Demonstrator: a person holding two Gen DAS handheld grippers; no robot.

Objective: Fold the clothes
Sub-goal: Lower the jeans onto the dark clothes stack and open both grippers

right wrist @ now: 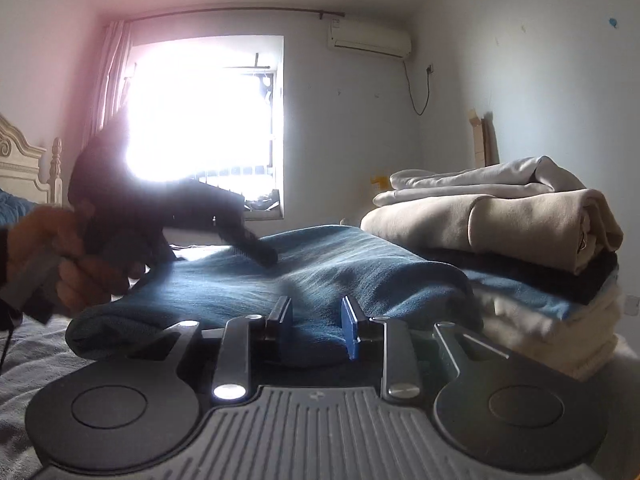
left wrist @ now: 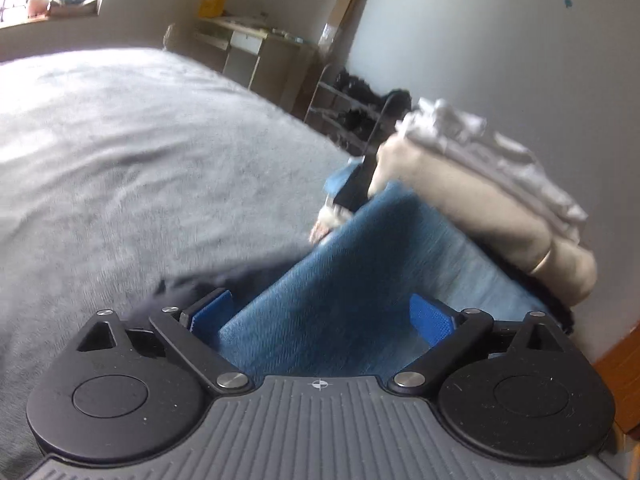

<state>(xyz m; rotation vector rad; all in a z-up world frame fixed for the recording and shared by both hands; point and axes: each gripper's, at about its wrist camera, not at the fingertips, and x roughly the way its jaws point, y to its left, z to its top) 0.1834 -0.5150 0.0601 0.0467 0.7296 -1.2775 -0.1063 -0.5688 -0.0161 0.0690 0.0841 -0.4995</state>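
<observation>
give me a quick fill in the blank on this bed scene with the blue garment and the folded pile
1. The blue knit garment lies on a ____ bedspread.
2. The top piece of the folded clothes stack is pale grey; the thick one under it is ____.
3. The left hand-held gripper has its blue pads spread ____ over the blue fabric.
4. High on the wall beside the bright window hangs a white ____.

Missing words: grey; beige; open; air conditioner

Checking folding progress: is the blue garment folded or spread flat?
Folded: the blue garment lies doubled over with a rounded fold edge, on the bed.
</observation>
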